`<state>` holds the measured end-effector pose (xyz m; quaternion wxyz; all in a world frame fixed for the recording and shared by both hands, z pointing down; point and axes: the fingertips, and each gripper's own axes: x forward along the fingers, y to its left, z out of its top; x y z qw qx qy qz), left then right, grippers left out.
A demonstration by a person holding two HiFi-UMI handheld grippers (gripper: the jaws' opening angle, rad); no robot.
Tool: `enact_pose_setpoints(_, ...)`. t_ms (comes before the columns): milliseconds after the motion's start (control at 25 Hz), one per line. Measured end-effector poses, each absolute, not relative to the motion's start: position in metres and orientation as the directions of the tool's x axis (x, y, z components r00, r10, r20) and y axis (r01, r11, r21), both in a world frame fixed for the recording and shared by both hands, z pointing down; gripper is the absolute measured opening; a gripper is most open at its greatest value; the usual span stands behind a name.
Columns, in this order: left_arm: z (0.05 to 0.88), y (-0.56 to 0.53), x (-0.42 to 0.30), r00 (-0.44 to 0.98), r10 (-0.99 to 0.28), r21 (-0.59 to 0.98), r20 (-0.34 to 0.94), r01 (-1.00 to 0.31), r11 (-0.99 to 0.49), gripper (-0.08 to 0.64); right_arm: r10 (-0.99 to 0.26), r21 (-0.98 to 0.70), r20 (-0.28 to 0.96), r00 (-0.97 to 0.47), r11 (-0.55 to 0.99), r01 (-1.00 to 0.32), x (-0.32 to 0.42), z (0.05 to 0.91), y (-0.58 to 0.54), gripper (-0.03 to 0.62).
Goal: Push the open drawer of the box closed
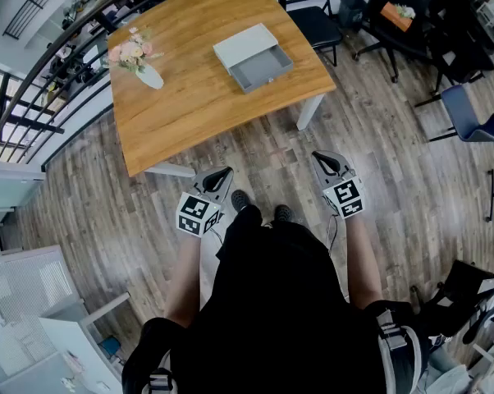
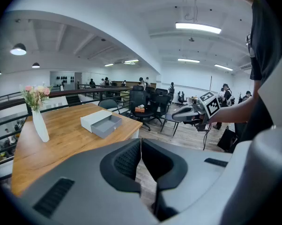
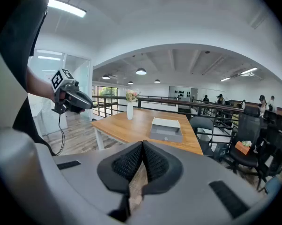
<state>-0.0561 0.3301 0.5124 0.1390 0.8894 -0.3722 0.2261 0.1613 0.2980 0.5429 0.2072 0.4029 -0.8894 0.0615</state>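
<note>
Clearly we stand well back from the counter (image 1: 189, 97), and the coming move turns on where the box (image 1: 244, 43) sits from our hands. It lies ahead of us on the near right part of the top, close to the corner, with its grey drawer (image 1: 263, 68) pulled out toward us. The drawer's slide line runs from its front face back into the box, away from us and a little to the left in the head view, so a push has to go along that line. Both hands are well apart from it, with bare floor (image 1: 272, 150) between. The right gripper (image 1: 324, 162) looks to us slightly nearer and better placed, since its own view meets the drawer front almost square on, with the small knob facing us. The left gripper (image 1: 219, 176) sees the box off to its left and at a slant. Each gripper has its jaws pressed together with nothing between them, only floorboards showing past the tips. Our forearms reach forward at waist height, roughly parallel, and both grippers tip somewhat downward, aimed at the floor short of the counter rather than at the drawer. A vase (image 1: 149, 75) of flowers stands far to the left on the top, out of the way. We judge that the approach has not begun.
</note>
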Motion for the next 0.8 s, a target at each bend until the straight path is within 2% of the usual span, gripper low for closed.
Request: enact_pose_setpoints(800,0.511,0.395,-0.056,0.629,-0.619,0.092,0.470,-0.732,-0.675,0.026,-0.657,0.175,0.508,-0.557,0.711,-0.681,0.150,0.562,0.372,0.016)
